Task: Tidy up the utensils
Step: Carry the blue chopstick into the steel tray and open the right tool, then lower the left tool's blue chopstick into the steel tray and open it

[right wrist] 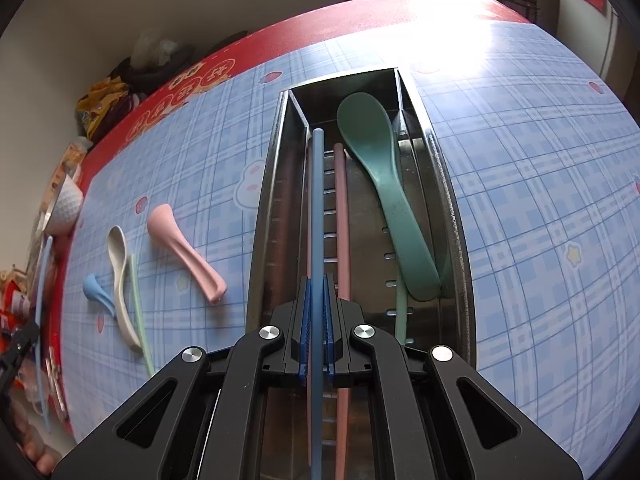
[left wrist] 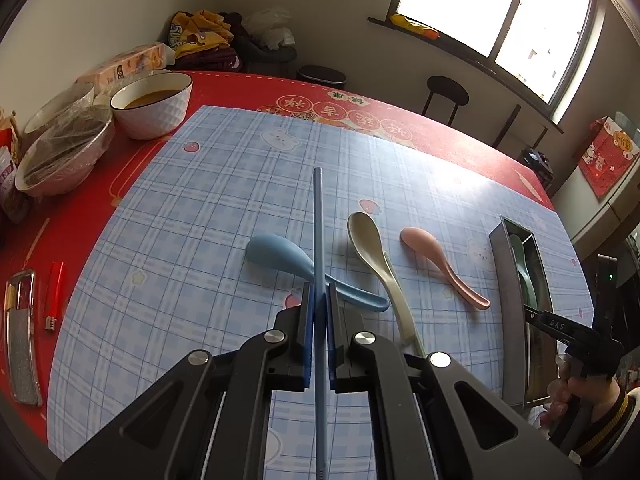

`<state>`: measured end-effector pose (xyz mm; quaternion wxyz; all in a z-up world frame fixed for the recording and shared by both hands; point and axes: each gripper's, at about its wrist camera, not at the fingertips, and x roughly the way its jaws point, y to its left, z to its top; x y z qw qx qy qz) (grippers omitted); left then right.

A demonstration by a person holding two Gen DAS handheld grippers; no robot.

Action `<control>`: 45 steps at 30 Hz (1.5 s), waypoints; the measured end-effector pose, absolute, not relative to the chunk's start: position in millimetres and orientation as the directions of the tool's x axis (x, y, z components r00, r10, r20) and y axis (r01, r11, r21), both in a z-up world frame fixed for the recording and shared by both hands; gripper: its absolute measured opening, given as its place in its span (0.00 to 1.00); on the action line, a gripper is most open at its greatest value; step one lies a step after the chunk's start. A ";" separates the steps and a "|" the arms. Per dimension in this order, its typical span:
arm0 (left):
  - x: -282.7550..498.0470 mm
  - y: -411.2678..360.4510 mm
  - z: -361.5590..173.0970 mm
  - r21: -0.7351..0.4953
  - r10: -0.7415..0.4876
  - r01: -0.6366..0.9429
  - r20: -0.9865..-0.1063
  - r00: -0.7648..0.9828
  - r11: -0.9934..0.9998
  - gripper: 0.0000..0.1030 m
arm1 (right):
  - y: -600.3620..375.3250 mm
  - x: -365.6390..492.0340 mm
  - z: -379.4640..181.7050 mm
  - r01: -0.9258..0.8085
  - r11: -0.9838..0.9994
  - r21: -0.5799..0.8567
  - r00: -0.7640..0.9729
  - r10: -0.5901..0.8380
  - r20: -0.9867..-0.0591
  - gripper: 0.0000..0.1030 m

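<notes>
My left gripper [left wrist: 319, 294] is shut on a blue chopstick [left wrist: 318, 216], held above the blue plaid mat. Under it lie a blue spoon [left wrist: 280, 254], a cream spoon [left wrist: 370, 246] with a green chopstick [left wrist: 404, 304] beside it, and a pink spoon [left wrist: 434, 258]. My right gripper [right wrist: 318, 286] is shut on another blue chopstick [right wrist: 317, 200], held lengthwise over the steel utensil box [right wrist: 272, 184]. Inside the box lie pink chopsticks [right wrist: 341, 208], a green spoon [right wrist: 376, 176] and a green chopstick [right wrist: 400, 312]. The right gripper [left wrist: 536, 314] shows at the box [left wrist: 508, 280] in the left wrist view.
On the red tablecloth [left wrist: 248, 88] at the left stand a white bowl [left wrist: 154, 106] with brown liquid and two wrapped bowls [left wrist: 64, 156]. A red lighter [left wrist: 54, 292] and a phone [left wrist: 20, 336] lie near the left edge. A stool [left wrist: 446, 94] stands beyond the table.
</notes>
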<state>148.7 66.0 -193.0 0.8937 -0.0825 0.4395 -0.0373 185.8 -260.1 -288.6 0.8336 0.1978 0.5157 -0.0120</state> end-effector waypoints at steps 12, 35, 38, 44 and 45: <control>152.4 57.0 -192.3 -0.185 -0.161 0.024 -0.776 0.610 0.982 0.05 | -267.1 178.7 -277.7 0.218 0.918 0.332 0.485 0.193 -0.853 0.08; 156.9 16.4 -193.5 -0.191 -0.217 0.106 -0.776 0.592 0.976 0.05 | -277.5 145.1 -220.8 0.086 0.944 0.318 0.599 0.206 -0.774 0.68; 158.9 4.8 -192.1 -0.184 -0.220 0.121 -0.776 0.592 0.975 0.05 | -286.7 141.2 -219.1 0.092 0.944 0.318 0.598 0.203 -0.775 0.68; 163.6 -31.0 -190.8 -0.184 -0.254 0.179 -0.783 0.568 0.966 0.05 | -318.5 135.2 -215.1 0.155 0.933 0.325 0.618 0.165 -0.768 0.68; 165.1 -36.5 -190.7 -0.192 -0.263 0.183 -0.786 0.560 0.964 0.05 | -323.2 135.0 -214.6 0.159 0.932 0.325 0.620 0.162 -0.767 0.68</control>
